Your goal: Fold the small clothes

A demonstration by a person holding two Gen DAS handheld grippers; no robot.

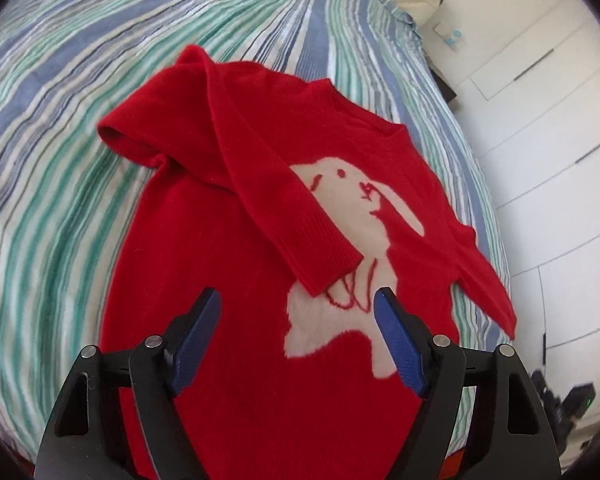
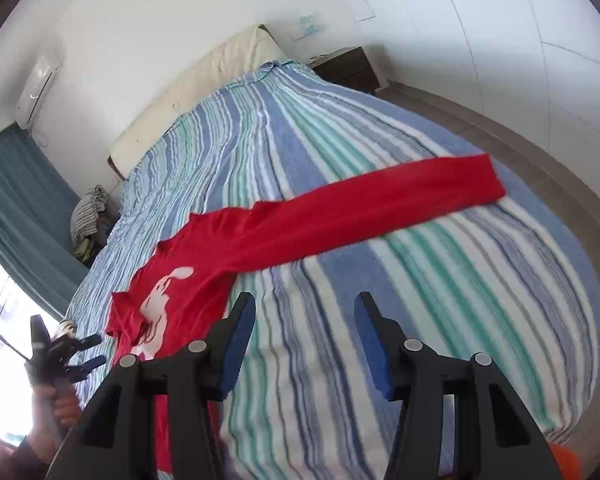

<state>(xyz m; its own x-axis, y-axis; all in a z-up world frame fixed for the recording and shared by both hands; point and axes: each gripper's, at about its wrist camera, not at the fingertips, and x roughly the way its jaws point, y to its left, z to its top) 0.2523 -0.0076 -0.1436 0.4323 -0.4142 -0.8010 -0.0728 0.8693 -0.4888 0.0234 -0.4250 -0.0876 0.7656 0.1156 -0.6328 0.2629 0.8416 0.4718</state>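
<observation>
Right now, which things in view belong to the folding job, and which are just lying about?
Job:
red sweater
left hand-held gripper, open
right hand-held gripper, open
striped bedspread, the work surface

Lying about:
bundle of striped cloth
nightstand
air conditioner

A small red knitted sweater (image 1: 228, 240) with a white rabbit figure (image 1: 356, 216) on its chest lies face up and mostly flat on a striped bed cover (image 1: 60, 160). One sleeve (image 1: 268, 184) is folded in across the chest, its ribbed cuff resting on the rabbit, with the shoulder bunched above it. The other sleeve (image 2: 380, 204) stretches straight out sideways, flat on the cover, its cuff near the bed's edge.
</observation>
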